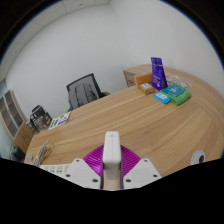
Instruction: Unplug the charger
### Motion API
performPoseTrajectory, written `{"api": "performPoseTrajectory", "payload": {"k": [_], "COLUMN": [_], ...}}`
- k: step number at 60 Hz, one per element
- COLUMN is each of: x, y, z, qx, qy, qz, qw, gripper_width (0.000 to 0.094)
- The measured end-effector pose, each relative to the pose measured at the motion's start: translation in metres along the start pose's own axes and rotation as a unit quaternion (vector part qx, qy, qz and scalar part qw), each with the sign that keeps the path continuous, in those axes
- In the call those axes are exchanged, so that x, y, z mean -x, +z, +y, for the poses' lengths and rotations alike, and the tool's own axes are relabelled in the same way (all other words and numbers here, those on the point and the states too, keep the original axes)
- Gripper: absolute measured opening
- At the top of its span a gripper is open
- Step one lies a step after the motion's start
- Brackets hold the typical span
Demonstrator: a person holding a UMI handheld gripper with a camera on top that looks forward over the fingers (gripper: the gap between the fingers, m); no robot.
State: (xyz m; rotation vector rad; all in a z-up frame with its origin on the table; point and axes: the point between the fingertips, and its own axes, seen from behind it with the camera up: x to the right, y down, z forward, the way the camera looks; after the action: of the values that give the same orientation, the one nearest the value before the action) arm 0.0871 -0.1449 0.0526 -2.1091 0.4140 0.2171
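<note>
From the gripper view, the hand-held gripper (112,172) sits at the bottom centre of the frame, its two white fingers closed on a white charger (112,160) that stands upright between them. The magenta pads (95,158) show on either side of the charger, pressed against its flanks, with no gap visible. The charger's rounded top rises just above the fingertips, and its lower part is hidden among the gripper's white parts.

Beyond the fingers a light wooden desk (120,115) curves across the middle of the frame. At the upper right of the frame, well apart from the gripper, a purple box (158,70) stands upright on the desk, with a green box (180,97) and a smaller blue-and-white box (164,98) lying flat near it. A small pale item (148,88) lies just to their left; what it is cannot be told. At the left of the frame a black office chair (84,92) stands behind the desk's far edge. Further left, a few colourful things, possibly books (58,120), lie near the desk's left end. At the lower right a white rounded object (198,158) rests at the desk's edge. White walls close the room behind.
</note>
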Motion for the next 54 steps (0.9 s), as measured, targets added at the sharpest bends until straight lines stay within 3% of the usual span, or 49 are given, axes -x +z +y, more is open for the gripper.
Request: {"api": "performPoseTrajectory", "payload": {"k": [6, 11, 16, 24, 42, 54], "x": [-0.033, -0.047, -0.075, -0.103, -0.078, -0.024], "y": [0.003, -0.006, -0.011, -0.031, -0.123, -0.220], "z": [0.017, 0.018, 0.030, 0.029, -0.023, -0.018], "qx": [0.019, 0.020, 0.045, 0.054, 0.010, -0.015], "qy": [0.020, 0.031, 0.017, -0.047, -0.169, -0.185], "qz": [0.003, 0.003, 0.023, 0.065, 0.124, 0.144], "qw": [1.000, 0.999, 0.999, 0.995, 0.978, 0.972], "gripper_width": [0.0261, 0.0423, 0.0676, 0.0860, 0.0859, 0.0861]}}
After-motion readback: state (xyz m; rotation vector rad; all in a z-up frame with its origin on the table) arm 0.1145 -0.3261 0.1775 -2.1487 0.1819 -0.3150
